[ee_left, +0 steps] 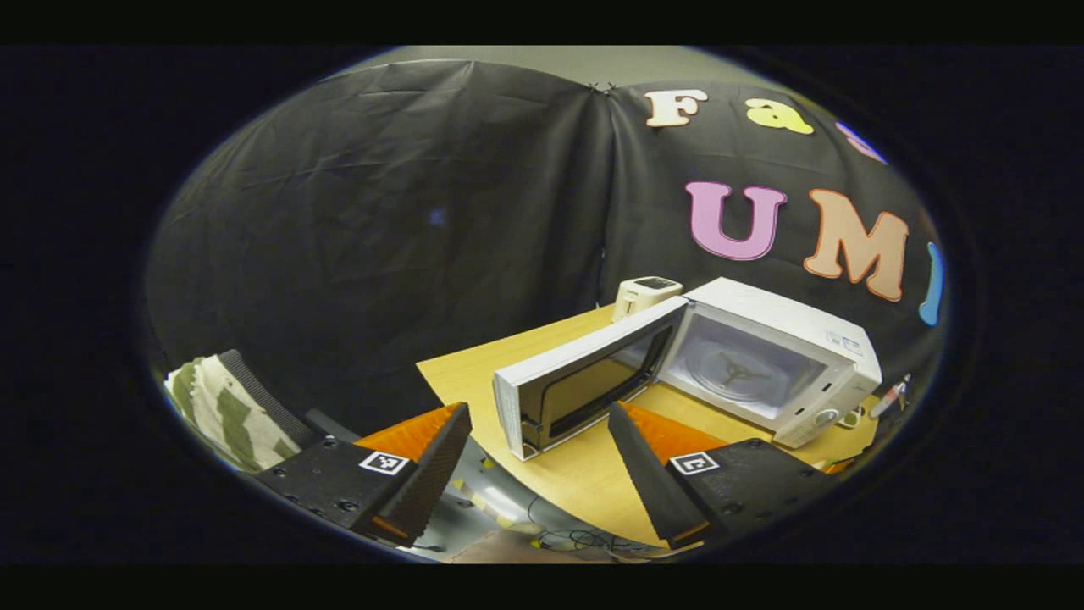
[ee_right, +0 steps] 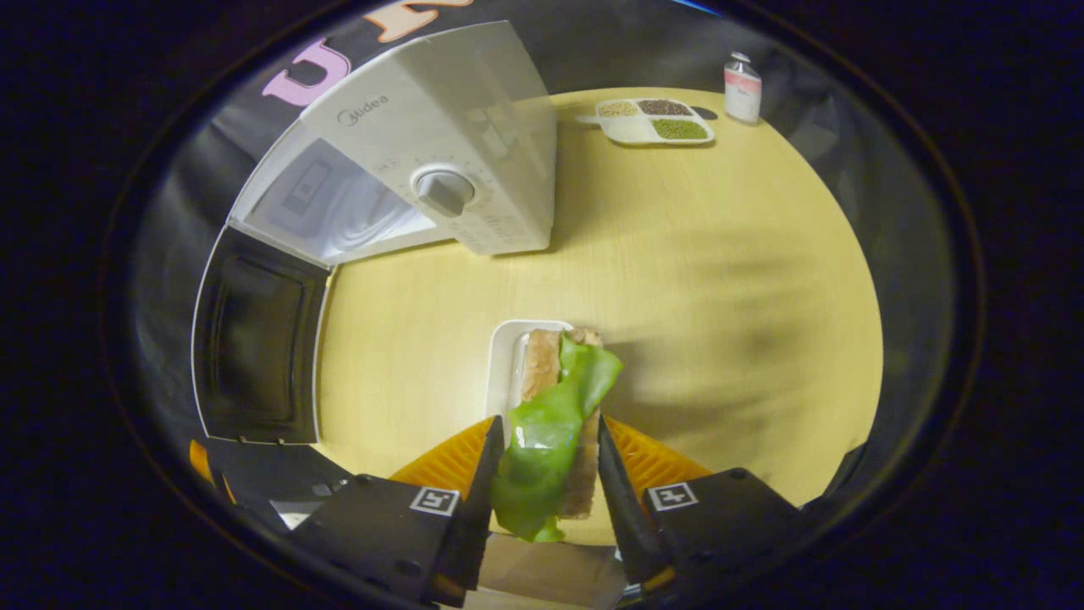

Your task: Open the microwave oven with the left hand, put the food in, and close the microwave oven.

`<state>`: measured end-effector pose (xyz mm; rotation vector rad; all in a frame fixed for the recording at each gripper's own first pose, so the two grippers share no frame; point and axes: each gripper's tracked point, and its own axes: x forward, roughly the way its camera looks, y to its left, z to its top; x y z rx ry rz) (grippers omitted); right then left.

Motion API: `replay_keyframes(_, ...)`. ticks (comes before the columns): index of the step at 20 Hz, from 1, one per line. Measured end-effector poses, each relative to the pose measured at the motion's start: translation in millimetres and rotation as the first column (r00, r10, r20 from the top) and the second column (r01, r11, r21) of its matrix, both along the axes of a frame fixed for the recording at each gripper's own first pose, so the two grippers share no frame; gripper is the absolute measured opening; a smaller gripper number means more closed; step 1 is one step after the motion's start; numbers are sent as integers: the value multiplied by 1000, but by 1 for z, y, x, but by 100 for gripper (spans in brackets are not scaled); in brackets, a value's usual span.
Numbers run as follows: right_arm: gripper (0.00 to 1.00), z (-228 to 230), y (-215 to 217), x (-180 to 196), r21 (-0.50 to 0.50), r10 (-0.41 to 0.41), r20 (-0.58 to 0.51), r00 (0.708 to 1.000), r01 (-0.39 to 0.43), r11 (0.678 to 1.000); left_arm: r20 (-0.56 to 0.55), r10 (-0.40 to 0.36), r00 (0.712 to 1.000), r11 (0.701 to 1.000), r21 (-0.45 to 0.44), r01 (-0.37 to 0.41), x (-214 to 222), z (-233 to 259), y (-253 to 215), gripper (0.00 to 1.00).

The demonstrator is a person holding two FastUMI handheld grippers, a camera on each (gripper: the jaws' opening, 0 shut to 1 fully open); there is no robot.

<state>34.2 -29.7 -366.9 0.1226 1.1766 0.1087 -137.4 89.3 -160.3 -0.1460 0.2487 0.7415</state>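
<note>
The white microwave (ee_left: 788, 339) stands on the wooden table (ee_left: 584, 474) with its door (ee_left: 584, 381) swung wide to the left. The cavity and glass turntable (ee_left: 728, 368) show inside. My left gripper (ee_left: 538, 411) is open, just in front of the door's edge, with nothing between its fingers. In the right gripper view, my right gripper (ee_right: 548, 424) is shut on a sandwich (ee_right: 555, 398) of bread and green lettuce, over a white plate (ee_right: 506, 364). The microwave (ee_right: 457, 127) and its open door (ee_right: 254, 339) lie ahead to the left.
A divided tray of grains (ee_right: 652, 119) and a small bottle (ee_right: 743, 89) sit at the table's far side. A small white device (ee_left: 644, 295) stands behind the microwave. A chair with striped cloth (ee_left: 224, 411) is off the table's edge.
</note>
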Motion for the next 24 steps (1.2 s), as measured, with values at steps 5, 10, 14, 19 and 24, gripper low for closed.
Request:
replay_keyframes(5,46,1,-2,-2,-3,15,35,999,-15,1000,14,-41,999,998,44,41,7,10,-11,96)
replay_keyframes(10,41,15,-4,0,13,4,119,993,-5,1000,12,-80,997,995,67,79,8,13,-21,96)
replay_keyframes(14,41,34,0,-3,77,-33,162,986,20,997,16,-105,994,991,84,104,7,17,-18,94)
replay_keyframes(19,41,58,10,-18,126,-83,215,973,56,990,82,-178,981,983,51,174,25,30,-6,96)
replay_keyframes(24,41,80,53,-40,182,-132,297,946,80,980,93,-313,945,948,95,305,55,49,22,95)
